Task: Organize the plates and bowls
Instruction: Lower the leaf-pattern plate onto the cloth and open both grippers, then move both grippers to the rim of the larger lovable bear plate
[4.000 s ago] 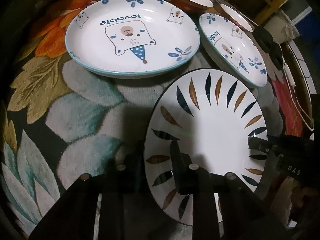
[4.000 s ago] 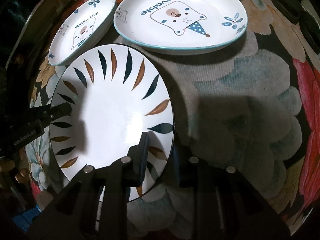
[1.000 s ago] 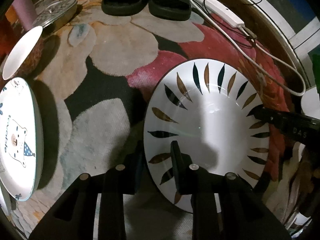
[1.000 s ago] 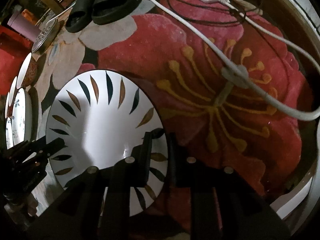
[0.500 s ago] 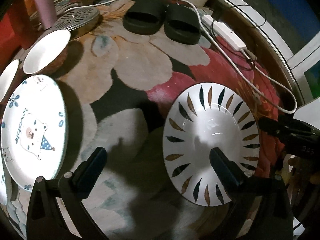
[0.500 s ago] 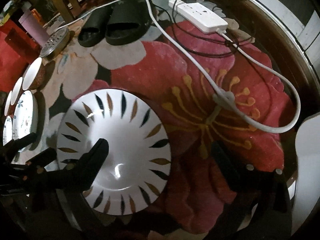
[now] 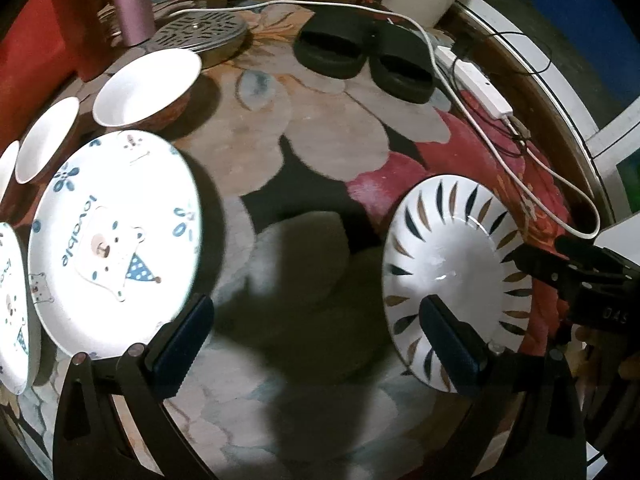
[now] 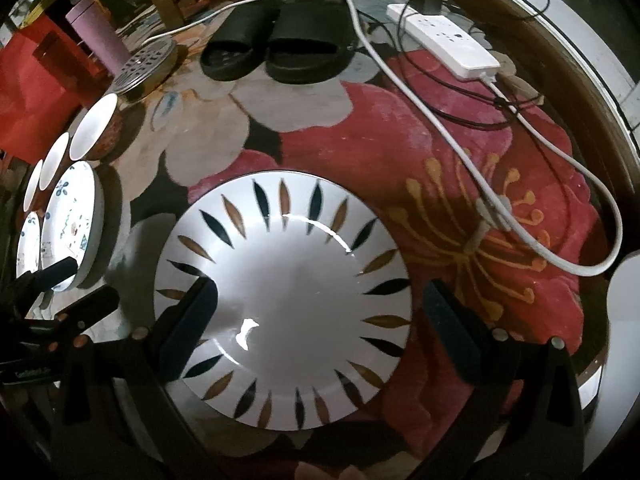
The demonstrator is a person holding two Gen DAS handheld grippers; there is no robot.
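Observation:
A white plate with dark and brown leaf marks (image 8: 284,296) lies flat on the flowered rug; it also shows in the left wrist view (image 7: 456,276) at the right. My right gripper (image 8: 320,328) is open and empty above it, fingers apart on either side. My left gripper (image 7: 316,340) is open and empty over bare rug between the leaf plate and a large bear plate (image 7: 116,240). A second bear plate (image 7: 12,312) lies at the far left edge. Brown bowls with white insides (image 7: 148,88) (image 7: 46,138) sit behind the bear plates.
Black slippers (image 8: 280,52) lie at the back of the rug. A white power strip (image 8: 452,44) and its cable (image 8: 500,208) run over the red flower at right. A perforated metal lid (image 7: 200,34) and a pink bottle (image 7: 132,0) stand at the back left.
Both grippers let go of the leaf plate, opened and drew back. The plate now lies on the rug's red flower. The left gripper has swung left toward the bear plate.

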